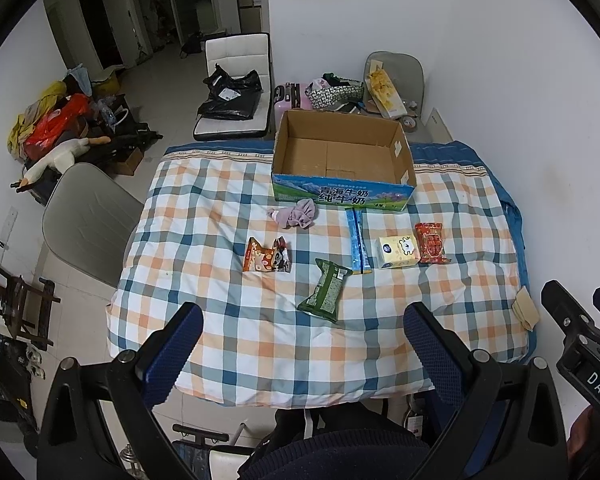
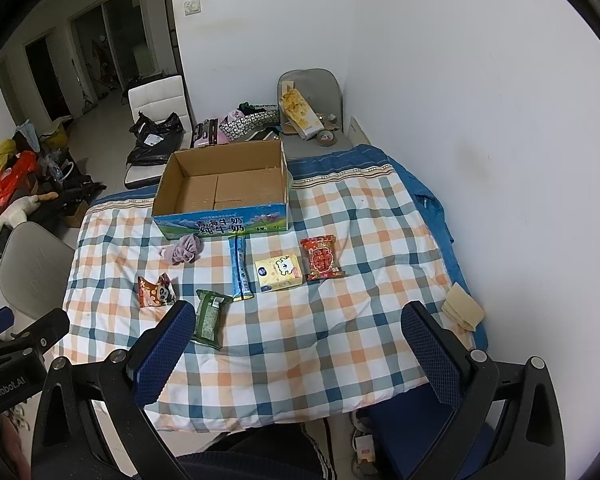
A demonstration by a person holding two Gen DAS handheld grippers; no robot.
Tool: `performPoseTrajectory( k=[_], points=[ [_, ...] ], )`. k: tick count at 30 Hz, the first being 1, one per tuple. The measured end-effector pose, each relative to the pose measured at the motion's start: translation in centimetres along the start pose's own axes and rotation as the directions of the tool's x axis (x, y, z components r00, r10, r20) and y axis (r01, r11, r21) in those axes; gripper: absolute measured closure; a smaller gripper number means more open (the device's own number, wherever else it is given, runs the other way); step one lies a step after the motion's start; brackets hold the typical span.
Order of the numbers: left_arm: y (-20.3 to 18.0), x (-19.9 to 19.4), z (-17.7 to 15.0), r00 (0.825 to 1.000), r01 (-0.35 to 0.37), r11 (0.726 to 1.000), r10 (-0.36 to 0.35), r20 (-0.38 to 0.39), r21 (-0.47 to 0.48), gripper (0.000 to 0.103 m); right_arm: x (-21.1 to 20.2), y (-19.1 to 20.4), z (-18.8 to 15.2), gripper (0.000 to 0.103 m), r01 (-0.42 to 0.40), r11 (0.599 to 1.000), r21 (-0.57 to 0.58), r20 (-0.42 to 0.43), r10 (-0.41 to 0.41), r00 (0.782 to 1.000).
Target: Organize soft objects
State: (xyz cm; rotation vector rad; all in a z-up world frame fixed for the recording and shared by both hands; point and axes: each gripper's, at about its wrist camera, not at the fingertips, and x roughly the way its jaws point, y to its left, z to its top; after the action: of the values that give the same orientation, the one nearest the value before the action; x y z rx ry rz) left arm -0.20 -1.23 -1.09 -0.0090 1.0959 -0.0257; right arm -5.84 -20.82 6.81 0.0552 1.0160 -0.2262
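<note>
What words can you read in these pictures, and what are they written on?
"青海牛奶 纯牛奶": front of the cardboard box.
"DAS": body of the right gripper.
"GenRobot.AI": body of the left gripper.
The print on the snack packets and the yellow tissue pack is too small to read.

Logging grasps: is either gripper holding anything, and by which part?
Nothing is held. The left gripper and right gripper are open above the table's near edge.

Box (image 1: 342, 196): 青海牛奶 纯牛奶. Right gripper (image 1: 598, 384): DAS. Left gripper (image 2: 4, 390): GenRobot.AI.
</note>
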Motion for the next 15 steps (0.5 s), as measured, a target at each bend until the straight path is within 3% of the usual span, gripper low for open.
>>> performPoseTrajectory(
  k=[15],
  points=[
    [0.2, -0.04, 0.21, 1.0, 0.001, 1.0, -0.001, -0.003, -0.003, 0.0, -0.02, -0.06, 0.07, 0.0, -0.002, 1.0, 0.0, 0.001, 0.002, 1.0]
  ],
)
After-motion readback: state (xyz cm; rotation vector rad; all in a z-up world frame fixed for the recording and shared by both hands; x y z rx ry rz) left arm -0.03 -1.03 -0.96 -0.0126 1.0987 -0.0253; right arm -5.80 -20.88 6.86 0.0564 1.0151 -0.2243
